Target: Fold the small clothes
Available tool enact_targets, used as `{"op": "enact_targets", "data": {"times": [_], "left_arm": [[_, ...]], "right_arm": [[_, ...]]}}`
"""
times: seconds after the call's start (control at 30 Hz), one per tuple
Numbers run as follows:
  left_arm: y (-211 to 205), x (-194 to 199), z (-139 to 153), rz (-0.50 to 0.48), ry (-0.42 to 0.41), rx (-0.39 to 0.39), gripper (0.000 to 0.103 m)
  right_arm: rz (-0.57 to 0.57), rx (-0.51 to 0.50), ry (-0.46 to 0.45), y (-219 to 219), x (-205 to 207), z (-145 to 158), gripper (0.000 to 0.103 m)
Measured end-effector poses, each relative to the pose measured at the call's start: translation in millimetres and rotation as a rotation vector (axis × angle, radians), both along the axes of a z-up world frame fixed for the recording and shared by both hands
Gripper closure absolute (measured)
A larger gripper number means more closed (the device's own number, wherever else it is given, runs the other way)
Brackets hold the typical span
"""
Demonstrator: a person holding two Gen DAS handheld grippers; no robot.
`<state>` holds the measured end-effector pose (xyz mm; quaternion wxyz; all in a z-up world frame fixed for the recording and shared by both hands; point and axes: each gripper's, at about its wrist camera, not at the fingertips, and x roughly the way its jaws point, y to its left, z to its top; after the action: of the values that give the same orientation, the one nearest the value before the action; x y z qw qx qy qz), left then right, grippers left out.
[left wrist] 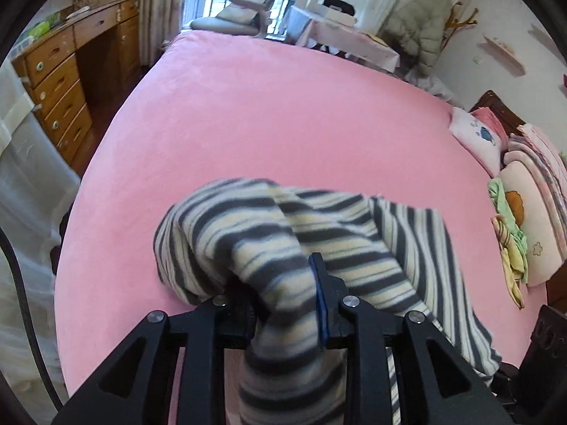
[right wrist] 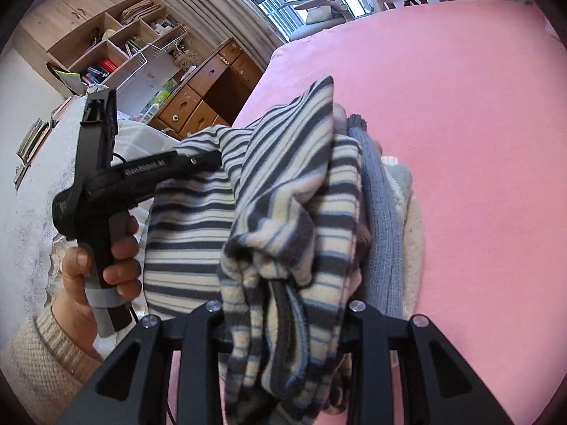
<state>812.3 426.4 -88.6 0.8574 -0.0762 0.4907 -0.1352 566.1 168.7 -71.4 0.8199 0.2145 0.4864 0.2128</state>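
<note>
A fleece garment with grey and cream stripes (left wrist: 269, 233) hangs bunched over the pink bed (left wrist: 283, 106). My left gripper (left wrist: 276, 283) is shut on a fold of it; cloth covers the left finger, and the blue-padded right finger (left wrist: 320, 301) presses against the fabric. In the right wrist view the same striped garment (right wrist: 283, 194) is gathered between the fingers of my right gripper (right wrist: 287, 308), which is shut on it with its tips buried in cloth. A grey knit piece (right wrist: 382, 219) and a cream fleece piece (right wrist: 414, 241) lie against its right side. The left gripper's body (right wrist: 106, 184) is held by a hand (right wrist: 117, 258).
A wooden desk with drawers (left wrist: 60, 81) stands left of the bed. Pillows and folded bedding (left wrist: 524, 194) and small green and yellow clothes (left wrist: 506, 233) are stacked at the bed's right end. A chair (left wrist: 244, 10) stands by the barred window. A wall shelf (right wrist: 106, 42) holds books.
</note>
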Motion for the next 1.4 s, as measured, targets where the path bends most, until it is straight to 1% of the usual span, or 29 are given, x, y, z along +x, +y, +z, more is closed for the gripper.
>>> {"op": "enact_targets", "data": {"times": [0.03, 0.07, 0.1, 0.17, 0.2, 0.23, 0.27, 0.3, 0.33, 0.37, 0.4, 0.43, 0.47, 0.5, 0.53, 0.57, 0.6, 0.67, 0.73, 0.77, 0.8, 0.87, 0.93, 1.07, 1.13, 1.2, 1.23, 1.33, 1.4], "left_arm": [[1, 3, 4, -0.008, -0.010, 0.000, 0.079], [-4, 3, 11, -0.015, -0.031, 0.000, 0.079], [-10, 2, 20, -0.024, -0.064, -0.007, 0.079], [-17, -9, 39, -0.051, -0.138, -0.035, 0.080], [-16, -17, 51, -0.063, -0.201, -0.053, 0.080], [-16, -20, 56, -0.068, -0.230, -0.062, 0.080], [-15, -19, 56, -0.064, -0.240, -0.062, 0.079], [-15, -15, 51, -0.055, -0.217, -0.051, 0.077], [-14, -7, 38, -0.039, -0.158, -0.034, 0.076], [-11, -1, 25, -0.025, -0.104, -0.022, 0.073], [-7, 6, 3, 0.009, -0.019, 0.004, 0.070], [-3, 8, -10, 0.030, 0.025, 0.006, 0.070], [0, 7, -19, 0.047, 0.052, -0.005, 0.067], [5, 3, -23, 0.073, 0.050, -0.031, 0.059], [10, -3, -22, 0.090, 0.034, -0.047, 0.054], [14, -8, -20, 0.105, 0.019, -0.056, 0.047], [19, -14, -18, 0.112, 0.011, -0.065, 0.044], [27, -24, -16, 0.110, 0.016, -0.078, 0.044], [37, -38, -13, 0.115, 0.016, -0.080, 0.043], [39, -44, -11, 0.113, 0.009, -0.079, 0.041], [42, -56, -6, 0.111, -0.003, -0.065, 0.039], [38, -76, 2, 0.114, -0.025, -0.059, 0.036], [34, -80, 6, 0.110, -0.029, -0.050, 0.034], [29, -78, 8, 0.109, -0.014, -0.026, 0.034], [35, -87, 10, 0.096, -0.005, -0.048, 0.034], [39, -103, 9, 0.068, 0.013, -0.086, 0.034], [40, -113, 7, 0.055, 0.028, -0.091, 0.034], [42, -151, -7, 0.023, 0.073, -0.115, 0.034], [39, -175, -20, 0.010, 0.109, -0.159, 0.034]], "right_arm": [[0.001, -0.004, -0.008, 1, 0, 3, 0.071], [-0.002, -0.022, -0.034, 2, -3, 10, 0.071], [-0.002, -0.035, -0.054, 3, -2, 15, 0.072], [-0.010, -0.072, -0.144, 2, -10, 34, 0.072], [-0.016, -0.085, -0.188, 0, -14, 42, 0.072], [-0.030, -0.095, -0.238, -2, -19, 53, 0.072], [-0.040, -0.096, -0.250, -5, -20, 56, 0.072], [-0.043, -0.092, -0.240, -7, -19, 56, 0.072], [-0.034, -0.083, -0.203, -10, -18, 49, 0.072], [-0.020, -0.077, -0.129, -10, -12, 36, 0.071], [-0.009, -0.076, -0.068, -9, -7, 25, 0.070], [0.002, -0.072, -0.032, -9, -6, 19, 0.069], [0.009, -0.058, 0.002, -10, -6, 12, 0.066], [0.010, -0.049, 0.008, -13, -9, 11, 0.061], [0.012, -0.054, 0.003, -14, -11, 15, 0.059], [0.013, -0.066, -0.007, -14, -14, 18, 0.058], [0.018, -0.077, -0.013, -14, -15, 19, 0.056], [0.037, -0.103, -0.022, -14, -17, 21, 0.055], [0.053, -0.105, -0.022, -15, -21, 23, 0.054], [0.058, -0.106, -0.025, -16, -24, 25, 0.054], [0.060, -0.107, -0.028, -26, -28, 21, 0.054], [0.062, -0.116, -0.039, -25, -25, 24, 0.054], [0.063, -0.120, -0.036, -25, -21, 23, 0.054], [0.044, -0.116, -0.034, -25, -20, 25, 0.054], [0.043, -0.115, -0.029, -26, -20, 26, 0.054], [0.044, -0.111, -0.027, -28, -24, 27, 0.054], [0.050, -0.107, -0.023, -30, -24, 28, 0.054], [0.065, -0.100, -0.016, -35, -25, 30, 0.054], [0.077, -0.103, -0.012, -37, -26, 31, 0.054]]}}
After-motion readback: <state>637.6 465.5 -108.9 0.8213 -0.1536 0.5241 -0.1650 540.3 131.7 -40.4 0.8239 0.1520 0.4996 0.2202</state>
